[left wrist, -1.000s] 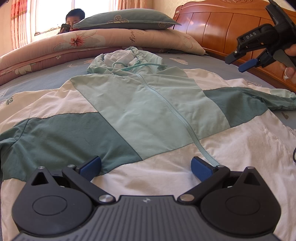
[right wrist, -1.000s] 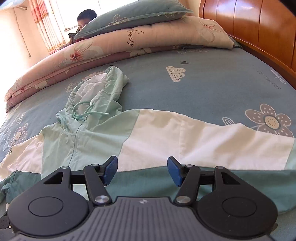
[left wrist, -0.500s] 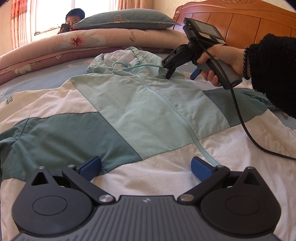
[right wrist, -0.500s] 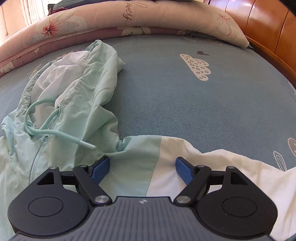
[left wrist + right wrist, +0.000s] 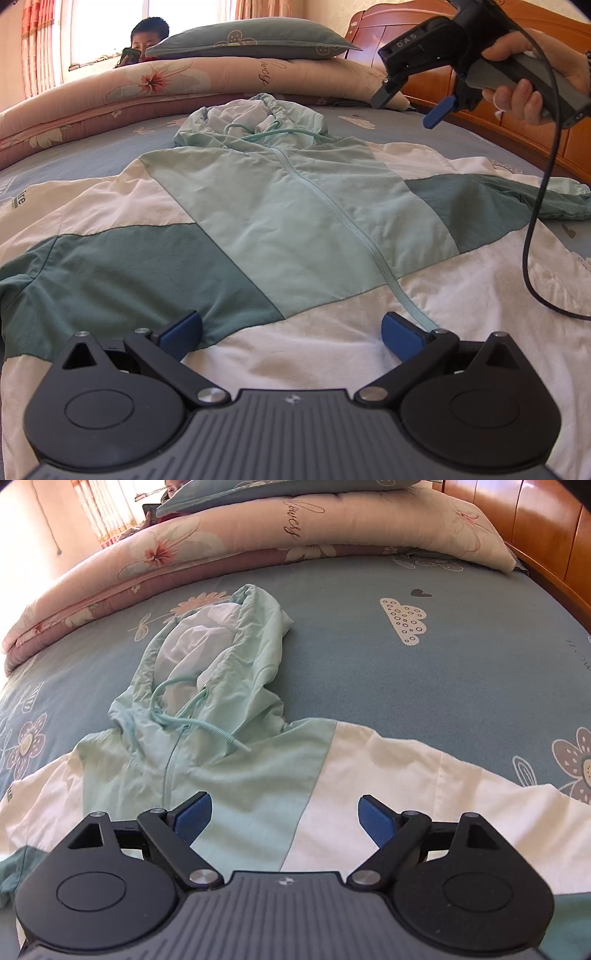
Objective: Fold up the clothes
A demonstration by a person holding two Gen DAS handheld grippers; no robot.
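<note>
Jacket (image 5: pixel 295 221) lies spread flat on bed (image 5: pixel 369 646); both grippers' jaws apart, holding nothing.

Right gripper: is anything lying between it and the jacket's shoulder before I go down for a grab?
Nothing visible blocks it. The right gripper hangs open above the jacket, with bare fabric below and no other object on it. The hood drawstring lies further up, clear of the pads.

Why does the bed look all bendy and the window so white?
Left wrist view: the fisheye lens curves the bed, and the sunlit window glares white. Right wrist view: the quilt bows too, and the top left corner is washed out; the jacket stays sharp.
</note>
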